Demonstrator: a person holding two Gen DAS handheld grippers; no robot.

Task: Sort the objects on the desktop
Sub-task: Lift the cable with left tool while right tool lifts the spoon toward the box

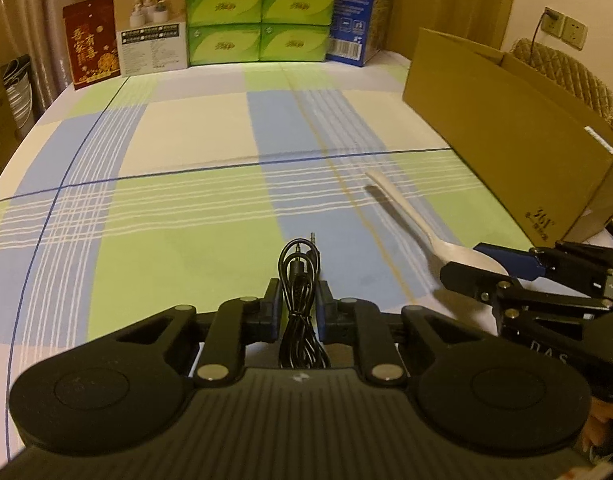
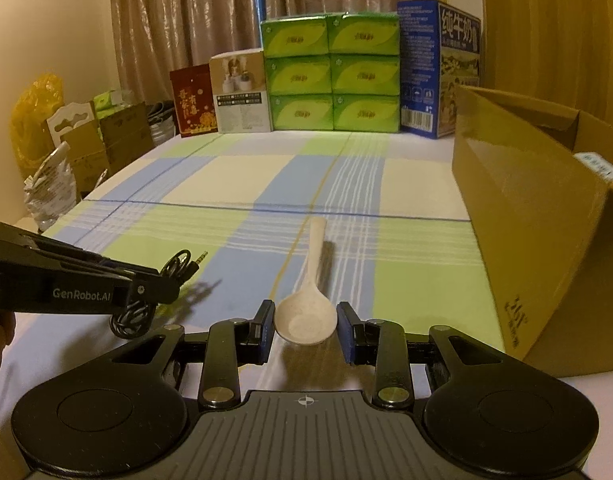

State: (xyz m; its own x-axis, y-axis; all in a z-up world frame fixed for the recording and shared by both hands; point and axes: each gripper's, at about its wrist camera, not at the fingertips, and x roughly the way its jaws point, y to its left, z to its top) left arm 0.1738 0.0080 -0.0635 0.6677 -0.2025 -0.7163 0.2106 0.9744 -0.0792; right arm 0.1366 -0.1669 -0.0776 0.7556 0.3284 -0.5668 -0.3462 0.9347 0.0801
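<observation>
1. Left claw [image 1: 299,304] pinches the cable [image 1: 300,300] coil at lower centre; right claw [image 2: 305,330] is clamped on the spoon [image 2: 308,300] bowl.
2. Box [image 2: 538,216], at right on the tabletop [image 2: 234,184], looks stiff.
3. Spoon: probably light, rigid, slippery; its bowl gives the widest hold.
4. Cable: soft, floppy; best gripped mid-coil.

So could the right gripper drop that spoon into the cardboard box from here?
Probably yes. The right gripper is shut on the spoon, and the cardboard box sits close on its right, with nothing visible between them.
</observation>
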